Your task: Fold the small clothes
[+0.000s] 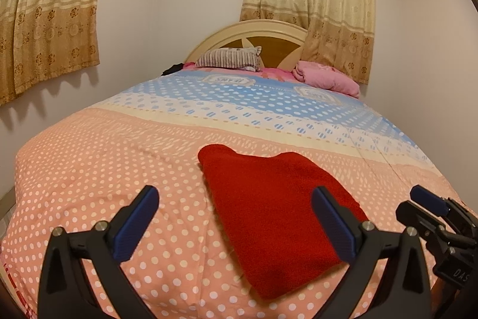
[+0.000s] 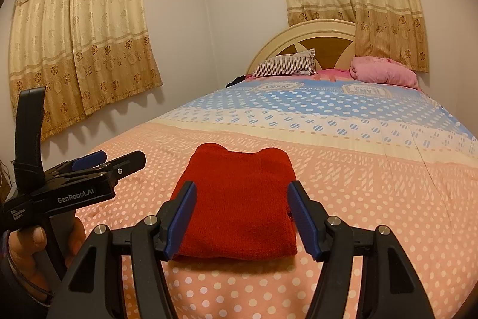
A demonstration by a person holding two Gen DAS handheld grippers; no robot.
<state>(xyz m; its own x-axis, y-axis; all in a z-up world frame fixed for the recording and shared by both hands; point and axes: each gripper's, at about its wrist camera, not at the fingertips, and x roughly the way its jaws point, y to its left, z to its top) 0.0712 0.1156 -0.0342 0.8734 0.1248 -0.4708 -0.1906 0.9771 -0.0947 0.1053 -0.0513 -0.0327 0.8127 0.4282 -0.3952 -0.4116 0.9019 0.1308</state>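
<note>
Red garment (image 2: 239, 208) lies folded beside left tool (image 2: 89, 162) marked "GenRobot.AI".

Plain red garment (image 2: 239, 208) on peach-and-blue polka-dot bedspread (image 2: 358, 169); striped pillow (image 2: 285, 65), pink bundle (image 2: 384, 73), gold floral curtains (image 2: 80, 50).

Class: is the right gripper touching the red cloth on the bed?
Cannot tell. In the right wrist view the right gripper is open, its fingers framing the red cloth, but no view shows contact or a gap plainly.

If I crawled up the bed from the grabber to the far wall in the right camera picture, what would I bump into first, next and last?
Right gripper → folded red cloth → polka-dot bedspread → striped pillow → headboard
</note>
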